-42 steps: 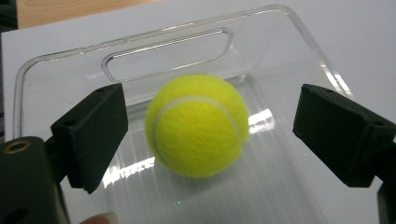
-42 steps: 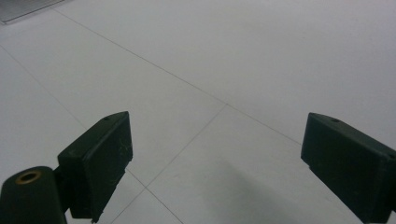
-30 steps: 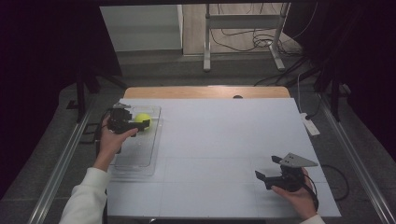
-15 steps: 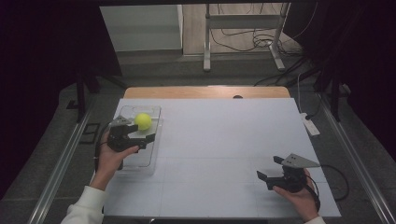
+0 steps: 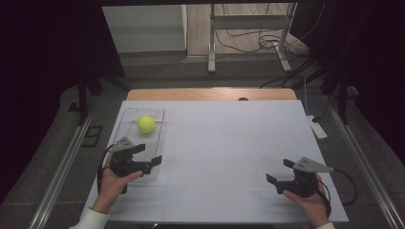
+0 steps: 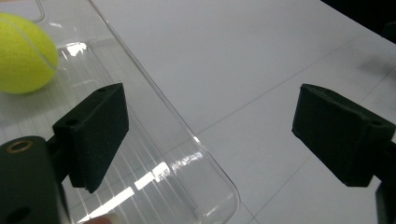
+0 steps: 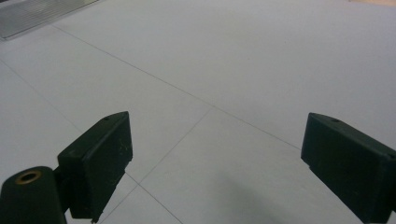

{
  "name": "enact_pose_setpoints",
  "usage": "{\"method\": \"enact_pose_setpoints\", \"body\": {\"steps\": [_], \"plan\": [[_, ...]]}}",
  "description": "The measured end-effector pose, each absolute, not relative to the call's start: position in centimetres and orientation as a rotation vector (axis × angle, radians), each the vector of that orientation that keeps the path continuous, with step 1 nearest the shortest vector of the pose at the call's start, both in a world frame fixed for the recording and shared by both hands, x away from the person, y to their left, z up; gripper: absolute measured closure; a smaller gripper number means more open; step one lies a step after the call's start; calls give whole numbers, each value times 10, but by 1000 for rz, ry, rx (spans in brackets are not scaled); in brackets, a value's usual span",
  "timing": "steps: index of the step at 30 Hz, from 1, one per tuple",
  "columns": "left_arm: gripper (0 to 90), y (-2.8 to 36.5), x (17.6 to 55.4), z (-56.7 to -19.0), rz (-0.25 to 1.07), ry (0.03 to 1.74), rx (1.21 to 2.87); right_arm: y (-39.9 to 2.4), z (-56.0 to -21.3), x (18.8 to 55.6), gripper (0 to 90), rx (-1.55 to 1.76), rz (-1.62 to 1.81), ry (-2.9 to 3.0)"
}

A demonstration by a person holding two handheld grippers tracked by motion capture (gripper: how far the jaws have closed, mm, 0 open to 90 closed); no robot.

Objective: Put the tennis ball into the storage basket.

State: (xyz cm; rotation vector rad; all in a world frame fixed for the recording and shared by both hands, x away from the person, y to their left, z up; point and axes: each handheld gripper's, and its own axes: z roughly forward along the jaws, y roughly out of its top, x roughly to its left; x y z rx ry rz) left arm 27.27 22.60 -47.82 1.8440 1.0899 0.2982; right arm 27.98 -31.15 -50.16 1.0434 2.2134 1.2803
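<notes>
**Tennis ball rests in clear tray, both hand-held grippers empty**

A yellow-green tennis ball (image 5: 146,124) lies in the far half of a clear plastic tray (image 5: 131,115) that sits at the left side of the white tabletop (image 5: 229,143). The ball touches nothing but the tray floor.

The left hand-held gripper (image 5: 148,153) hovers over the near end of the tray, well apart from the ball, with its jaws pointing toward the middle of the tabletop. Its jaws stand wide apart with nothing between them. In the left gripper view, one black jaw hangs above the ribbed tray floor and the other above the bare tabletop, so the tray's rounded right rim (image 6: 187,135) runs between them; the tennis ball (image 6: 25,53) shows at the upper left, beyond the jaw tips. The left hand (image 5: 114,177) grips the tool body from below, a white sleeve at the wrist.

The right hand-held gripper (image 5: 281,171) is at the near right of the tabletop, far from the tray, held in the right hand (image 5: 308,200). Its jaws are also spread wide and hold nothing; the right gripper view looks between them at plain white tabletop crossed by thin seam lines, with a corner of the tray (image 7: 42,14) at the far upper left.
</notes>
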Motion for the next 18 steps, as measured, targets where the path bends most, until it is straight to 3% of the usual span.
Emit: {"method": "enact_pose_setpoints", "body": {"steps": [18], "plan": [[112,217,252,-490,311,1033,1864,-317,-497,278,93,1030,1309,2199]]}}
